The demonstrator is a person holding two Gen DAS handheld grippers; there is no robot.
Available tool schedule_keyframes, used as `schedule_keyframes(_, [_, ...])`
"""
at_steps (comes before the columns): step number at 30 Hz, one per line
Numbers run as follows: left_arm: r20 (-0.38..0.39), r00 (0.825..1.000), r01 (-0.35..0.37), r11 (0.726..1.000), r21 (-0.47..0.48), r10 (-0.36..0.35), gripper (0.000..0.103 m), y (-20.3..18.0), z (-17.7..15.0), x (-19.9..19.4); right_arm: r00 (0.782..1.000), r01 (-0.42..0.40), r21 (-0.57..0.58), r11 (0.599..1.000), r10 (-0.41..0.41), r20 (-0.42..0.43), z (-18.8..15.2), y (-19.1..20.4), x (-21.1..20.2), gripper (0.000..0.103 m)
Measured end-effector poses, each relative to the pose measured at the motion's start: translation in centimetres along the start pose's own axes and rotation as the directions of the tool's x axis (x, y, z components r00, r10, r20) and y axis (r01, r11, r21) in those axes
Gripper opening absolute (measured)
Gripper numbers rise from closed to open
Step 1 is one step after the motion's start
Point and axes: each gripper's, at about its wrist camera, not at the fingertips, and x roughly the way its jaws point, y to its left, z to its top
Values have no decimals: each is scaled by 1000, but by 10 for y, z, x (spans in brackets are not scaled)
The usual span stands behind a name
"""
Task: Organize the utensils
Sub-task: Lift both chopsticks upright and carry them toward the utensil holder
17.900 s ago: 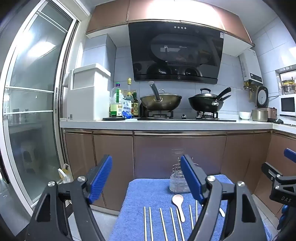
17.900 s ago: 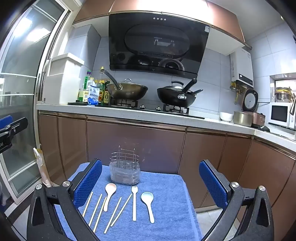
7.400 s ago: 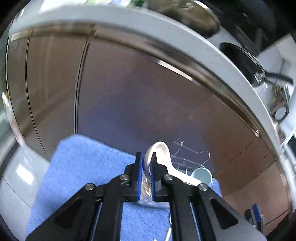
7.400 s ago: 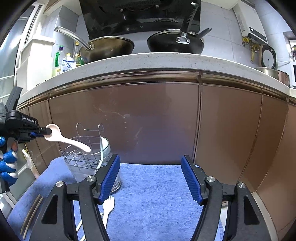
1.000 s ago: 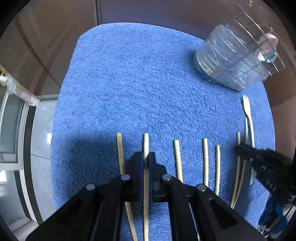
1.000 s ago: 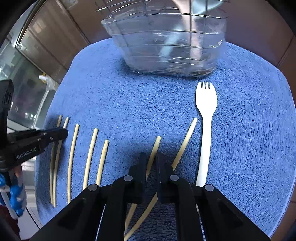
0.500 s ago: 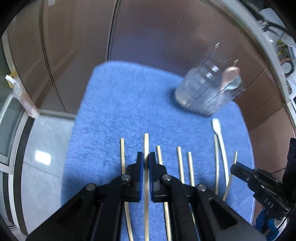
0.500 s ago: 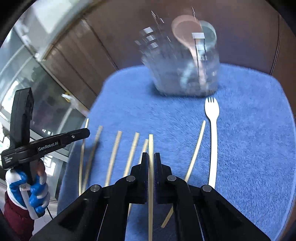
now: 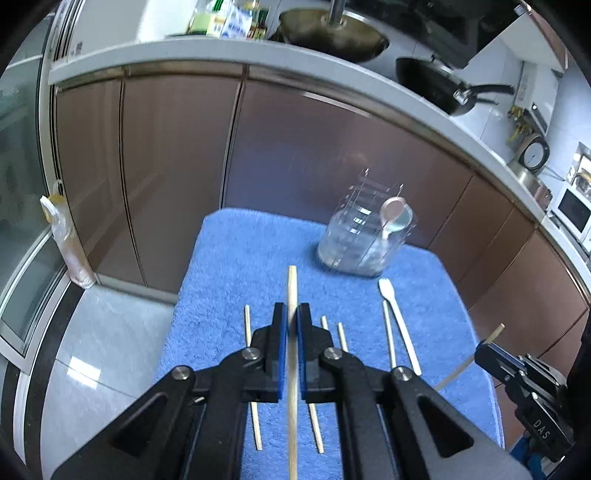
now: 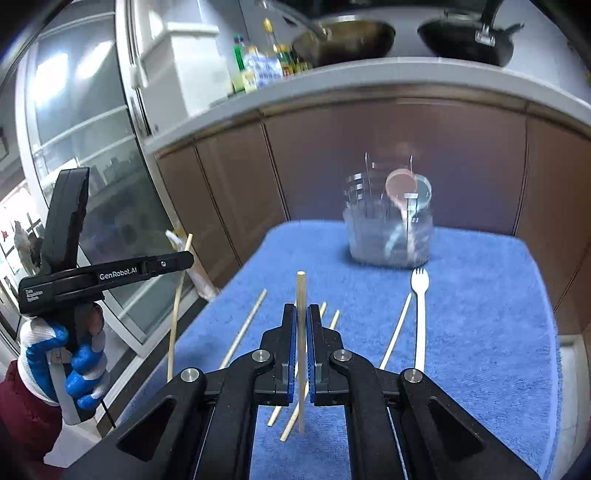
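My left gripper (image 9: 291,317) is shut on a wooden chopstick (image 9: 292,291) that it holds above the blue towel (image 9: 240,258). Likewise my right gripper (image 10: 301,317) is shut on a second chopstick (image 10: 300,291), lifted clear of the towel (image 10: 480,295). The clear utensil holder (image 9: 364,236) (image 10: 389,225) stands at the towel's far side with a pink spoon (image 9: 392,212) and a blue spoon (image 10: 424,192) in it. A white fork (image 10: 420,306) (image 9: 397,321) and several chopsticks (image 10: 245,328) lie on the towel. The left gripper (image 10: 184,260) shows at the left of the right wrist view.
Brown cabinet doors (image 9: 177,166) and a white counter edge (image 9: 258,70) rise behind the towel. Woks (image 9: 332,33) and bottles (image 10: 258,70) sit on the counter. A glass sliding door (image 10: 81,147) stands to the left. A gloved hand (image 10: 74,362) holds the left gripper.
Both grippers have risen from the towel, each carrying a chopstick, and tilted up so the cabinets and counter came into view. The holder now sits further ahead in both views.
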Motion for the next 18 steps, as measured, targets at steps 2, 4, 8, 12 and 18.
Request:
schedule_keyframes(2, [24, 1000, 5, 1000, 5, -5, 5, -2, 0, -7, 1000, 11, -1, 1000, -10, 26, 1, 1, -8, 5])
schedule_keyframes(4, [34, 999, 9, 1000, 8, -9, 5, -3, 0, -12, 999, 21, -5, 1000, -21, 50, 2, 5, -18, 5])
schedule_keyframes(8, [53, 998, 14, 1000, 1, -14, 5, -3, 0, -21, 995, 36, -17, 999, -34, 89, 6, 10, -36, 5])
schedule_keyframes(12, [79, 997, 17, 1000, -4, -16, 5, -3, 4, -29, 993, 37, -30, 999, -34, 117, 12, 12, -46, 5])
schedule_keyframes(18, [116, 993, 33, 999, 20, -35, 5, -12, 17, -37, 989, 27, -42, 999, -20, 149, 24, 11, -54, 5])
